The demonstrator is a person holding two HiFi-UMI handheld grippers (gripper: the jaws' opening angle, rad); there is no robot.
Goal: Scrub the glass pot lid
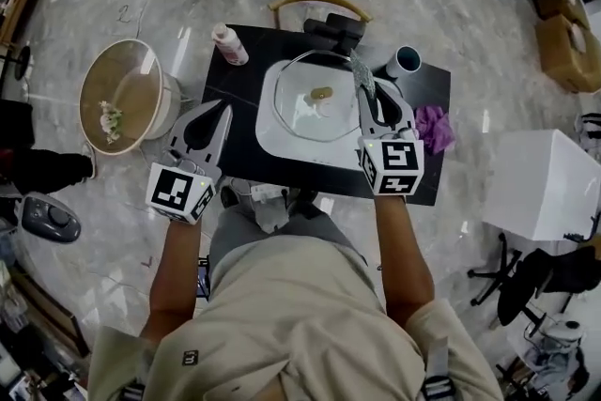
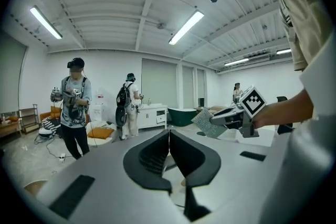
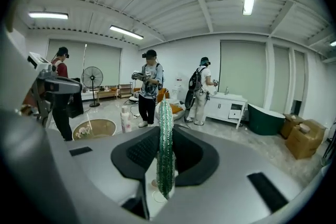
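The glass pot lid (image 1: 302, 113) lies flat in a white basin (image 1: 270, 134) on the black table (image 1: 246, 75), its small knob (image 1: 322, 93) in the middle. My right gripper (image 1: 364, 97) hovers over the lid's right rim, shut on a green glittery scrub pad (image 1: 362, 73). From the right gripper view the pad (image 3: 166, 144) stands edge-on, pinched in the gripper (image 3: 165, 136). My left gripper (image 1: 222, 113) hangs at the table's left edge, left of the basin, shut with nothing in it; its jaws (image 2: 169, 136) meet.
A pink-capped bottle (image 1: 228, 43) stands at the table's back left, a cup (image 1: 406, 61) at the back right, a purple cloth (image 1: 434, 127) at the right edge. A round tub (image 1: 122, 94) sits on the floor left, a white box (image 1: 545, 183) right. People stand farther off.
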